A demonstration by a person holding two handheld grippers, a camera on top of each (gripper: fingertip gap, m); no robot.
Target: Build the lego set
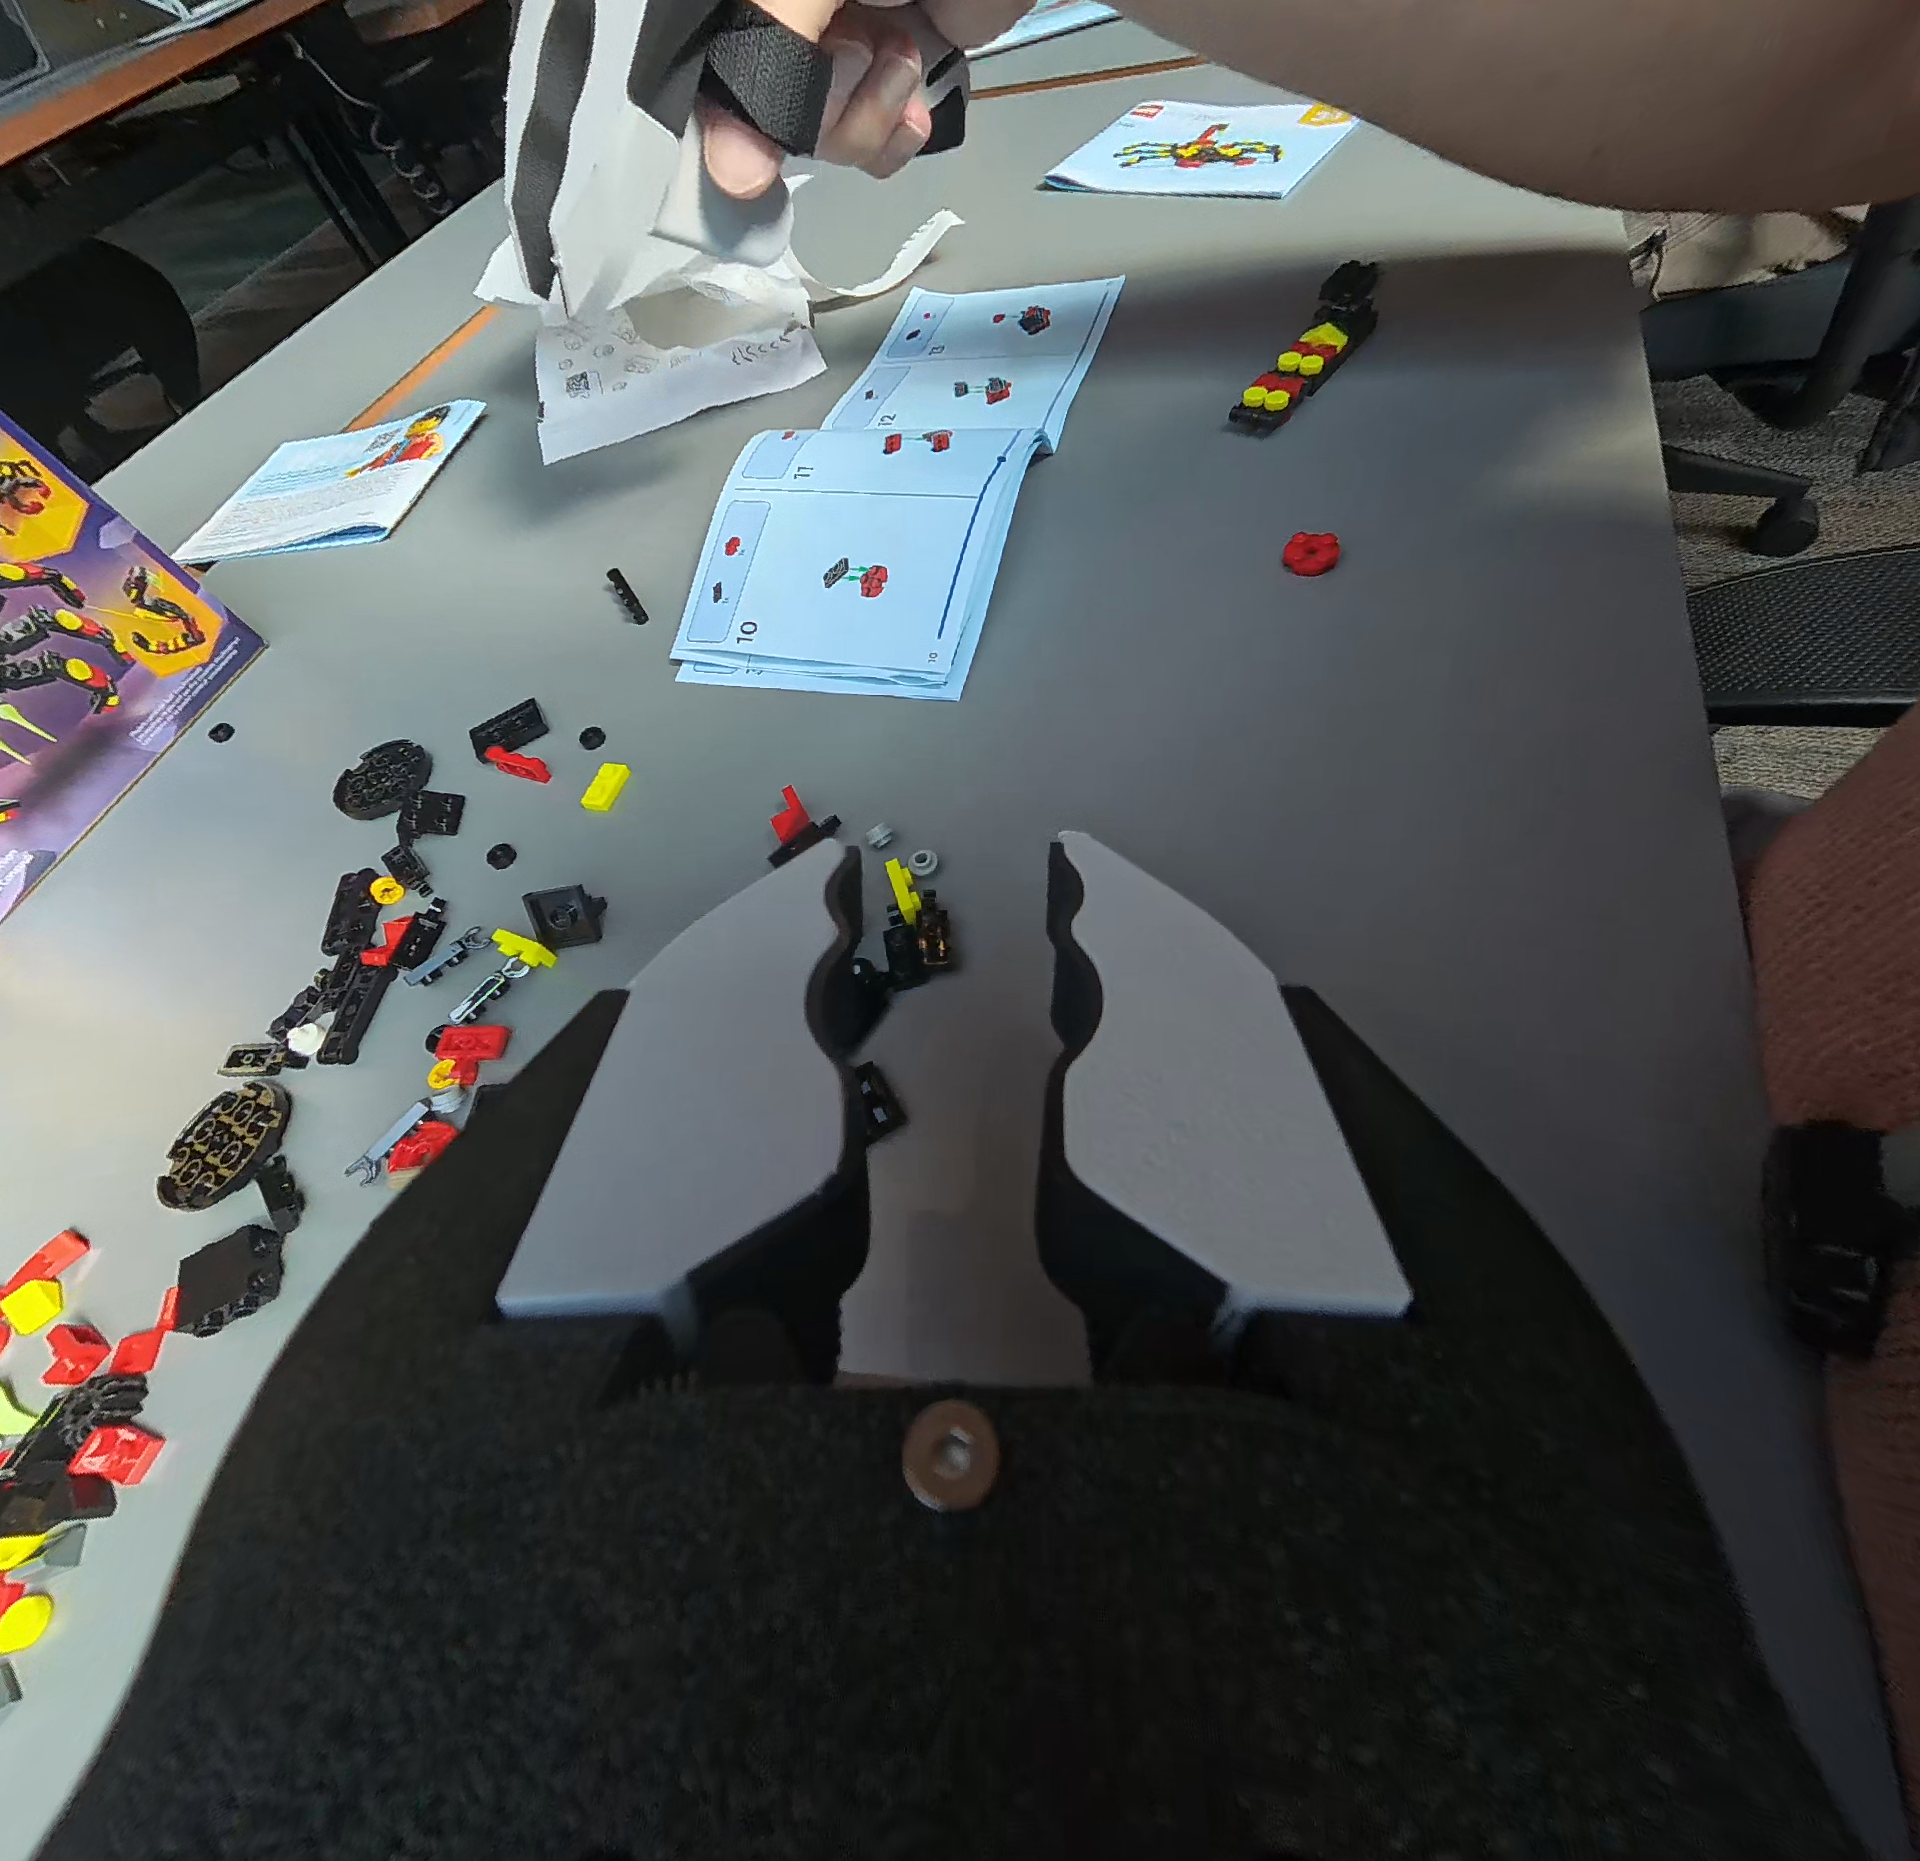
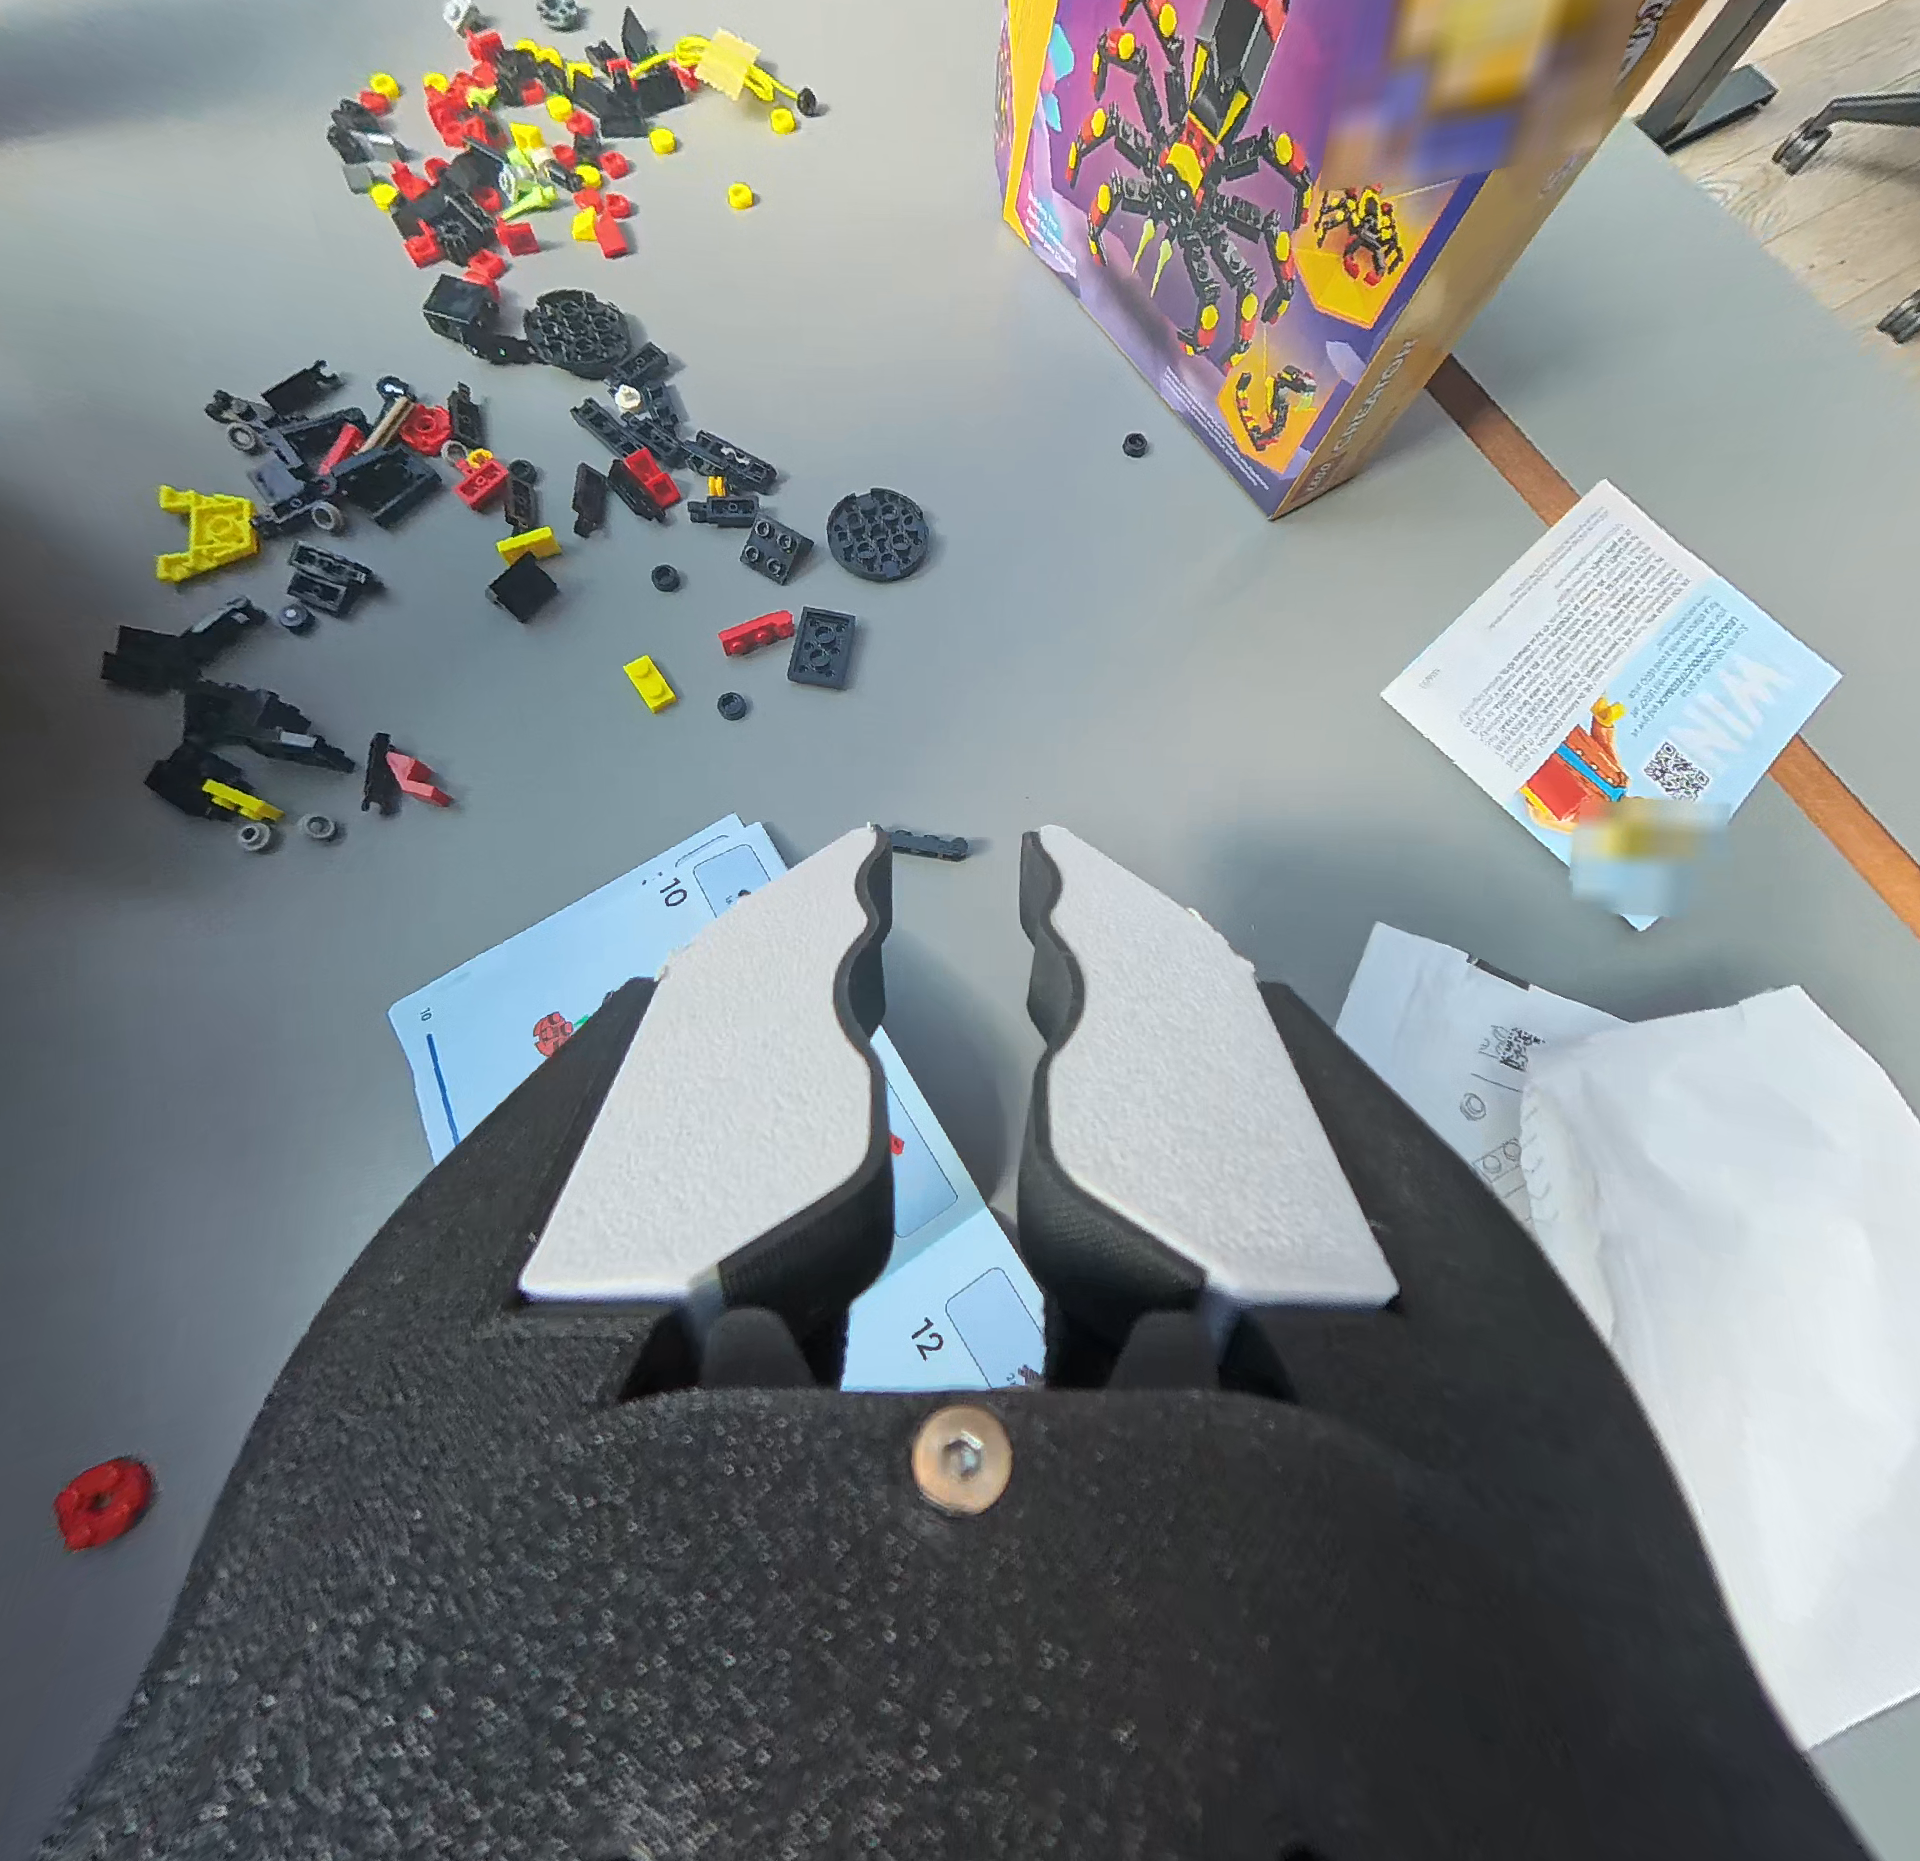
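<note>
My left gripper (image 1: 956,855) is open and empty, low over the grey table (image 1: 1299,876). Small yellow and black pieces (image 1: 916,923) lie between its fingertips. Loose black, red and yellow bricks (image 1: 416,928) are scattered to its left. A black, yellow and red partial build (image 1: 1304,357) and a red round piece (image 1: 1311,552) lie far right. My right gripper (image 2: 954,845) is open and empty above the open instruction booklet (image 2: 520,1001), which also shows in the left wrist view (image 1: 873,533). A thin black piece (image 2: 930,845) lies just past its fingertips.
The set's box (image 2: 1247,201) stands at the far edge. A leaflet (image 2: 1610,679) and a torn white paper bag (image 2: 1714,1292) lie to the right. A second booklet (image 1: 1205,149) is at the back. A hand (image 1: 883,66) holds the right gripper above the bag (image 1: 675,367). The left gripper's tips are roughly 25 cm from the right gripper's.
</note>
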